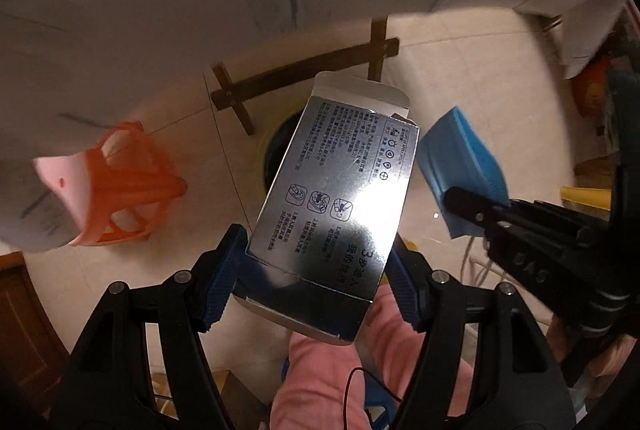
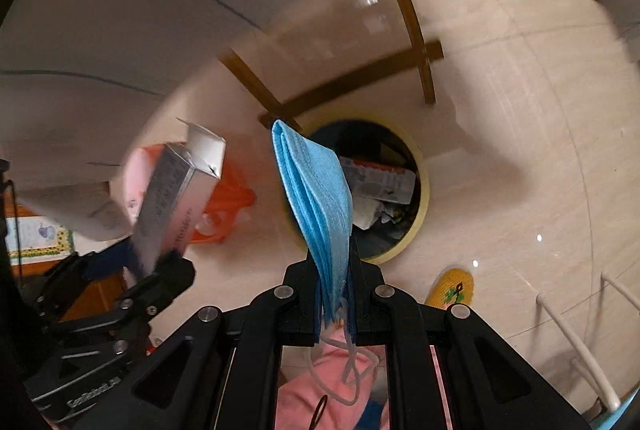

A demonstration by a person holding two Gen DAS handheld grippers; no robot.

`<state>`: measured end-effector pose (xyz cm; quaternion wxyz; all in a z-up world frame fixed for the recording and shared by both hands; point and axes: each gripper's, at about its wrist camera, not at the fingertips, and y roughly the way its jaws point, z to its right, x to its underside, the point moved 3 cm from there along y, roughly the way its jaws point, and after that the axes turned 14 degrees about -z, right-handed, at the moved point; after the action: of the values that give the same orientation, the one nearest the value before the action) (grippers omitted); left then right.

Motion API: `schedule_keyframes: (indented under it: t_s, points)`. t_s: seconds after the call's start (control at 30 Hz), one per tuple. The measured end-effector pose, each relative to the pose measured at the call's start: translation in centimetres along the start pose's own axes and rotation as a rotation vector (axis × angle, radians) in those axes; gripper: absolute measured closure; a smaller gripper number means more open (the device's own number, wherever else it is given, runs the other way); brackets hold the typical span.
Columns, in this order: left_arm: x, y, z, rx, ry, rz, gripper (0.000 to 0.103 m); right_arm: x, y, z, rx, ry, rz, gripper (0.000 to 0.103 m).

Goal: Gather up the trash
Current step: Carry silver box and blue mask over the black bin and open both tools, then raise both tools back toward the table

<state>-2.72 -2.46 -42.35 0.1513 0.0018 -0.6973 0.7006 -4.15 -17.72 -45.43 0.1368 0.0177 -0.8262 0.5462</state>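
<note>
Left gripper (image 1: 316, 270) angled down, jaws clamped on silver carton (image 1: 332, 198); right gripper (image 2: 334, 294) alongside, jaws pinching folded blue mask (image 2: 316, 198); both held above yellow-rimmed bin (image 2: 416, 166) on floor.

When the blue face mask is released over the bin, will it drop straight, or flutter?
The blue face mask, pinched in the right claw, is thin folded fabric, so probably floppy and very light. It may flutter rather than drop straight. Its loose ear loop could snag on the claw.
</note>
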Motion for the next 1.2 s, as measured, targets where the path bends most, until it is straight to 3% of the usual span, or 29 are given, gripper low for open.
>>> schedule_keyframes:
  t_s: [0.1,0.3,0.57,0.87,1.2]
  points:
    - [-1.5,3.3,0.1,-0.001,0.009,-0.011,0.038,-1.8,4.3,0.9,0.006,-0.002,-0.032,0.090]
    - [-3.5,7.8,-0.8,-0.019,-0.002,-0.045,0.035,-5.5,10.3,2.3,0.007,0.016,-0.063,0.059]
    - [-3.7,8.2,-2.5,-0.051,-0.033,-0.052,0.035,-7.1,12.3,2.8,-0.004,0.034,-0.063,0.057]
    - [-2.1,3.7,-3.1,-0.057,-0.071,-0.013,0.034,-6.0,8.8,1.6,-0.005,0.040,-0.035,0.057]
    - [2.1,-6.3,-3.0,-0.033,-0.090,0.039,0.035,-2.3,-1.3,-1.7,-0.041,0.038,0.020,0.054]
